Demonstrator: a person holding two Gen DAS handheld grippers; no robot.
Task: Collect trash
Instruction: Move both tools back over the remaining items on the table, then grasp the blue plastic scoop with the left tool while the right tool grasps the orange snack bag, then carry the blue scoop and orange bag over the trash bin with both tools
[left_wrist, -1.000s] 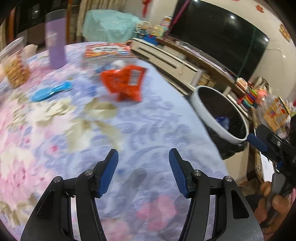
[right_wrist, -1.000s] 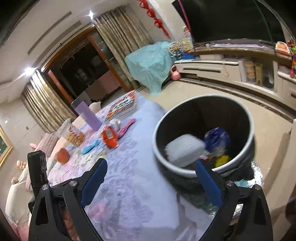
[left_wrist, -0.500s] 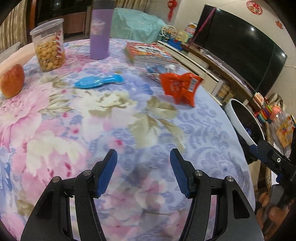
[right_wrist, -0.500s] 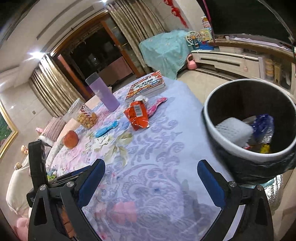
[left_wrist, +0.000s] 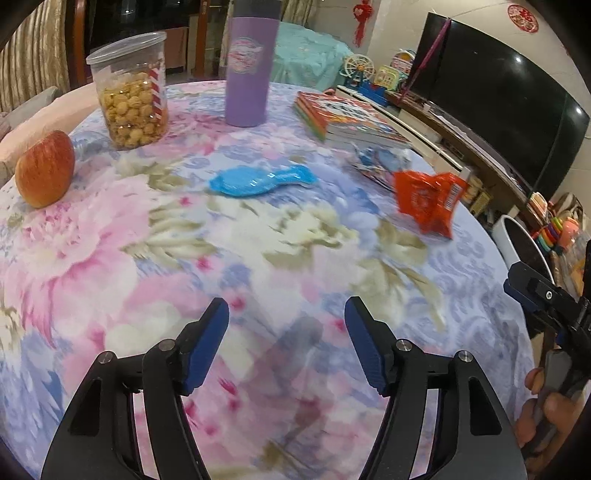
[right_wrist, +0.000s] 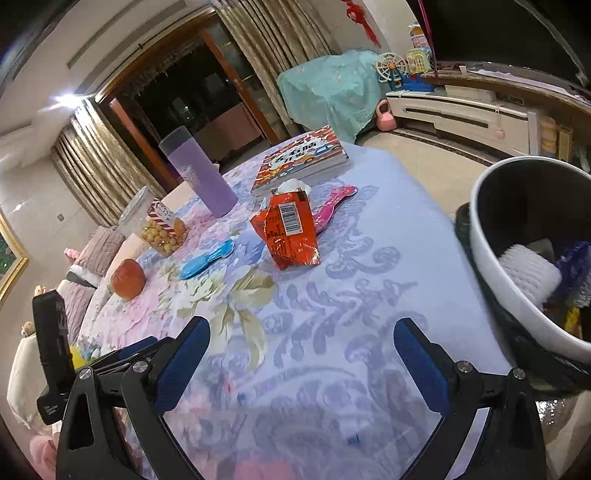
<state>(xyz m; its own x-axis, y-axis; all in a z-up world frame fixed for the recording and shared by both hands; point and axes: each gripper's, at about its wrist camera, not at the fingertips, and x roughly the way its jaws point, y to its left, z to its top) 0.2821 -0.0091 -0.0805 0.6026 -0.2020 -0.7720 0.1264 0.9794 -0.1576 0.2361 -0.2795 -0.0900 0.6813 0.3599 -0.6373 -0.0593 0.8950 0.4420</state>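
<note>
Progress: partly done, by our read. Bin (right_wrist: 491, 236) sits off the table edge, out past the right gripper's (right_wrist: 301, 356) right jaw, and already holds a white ribbed foam piece (right_wrist: 528, 273) plus a dark-blue wrapper (right_wrist: 574, 266) and some yellow scrap we can't ID.

Left to collect, as far as we see: orange-red snack wrapper (right_wrist: 290, 230), crumpled, well ahead of the right jaws and slightly left of their centre; in the left cam it's ahead and right of the left gripper (left_wrist: 286, 345). Behind it: pink wrapper (right_wrist: 332, 206), white crumpled bit (right_wrist: 293, 184). Blue spoon-shaped thing (left_wrist: 255, 181) is straight ahead of the left jaws; trash or not, can't tell.

Prob not trash: apple (left_wrist: 46, 168), lidded snack jar (left_wrist: 129, 92), purple tumbler (left_wrist: 249, 70), picture books (left_wrist: 343, 118).

Jaws: left opening, nothing between the pads, only floral tablecloth (left_wrist: 258, 258) below. Right spread wide, empty.

Text: barcode label on the orange wrapper is visible, digits too small. Printing on the wrapper and book cover isn't legible to us. Round sticker on the tumbler is blurred. No brand readable.
</note>
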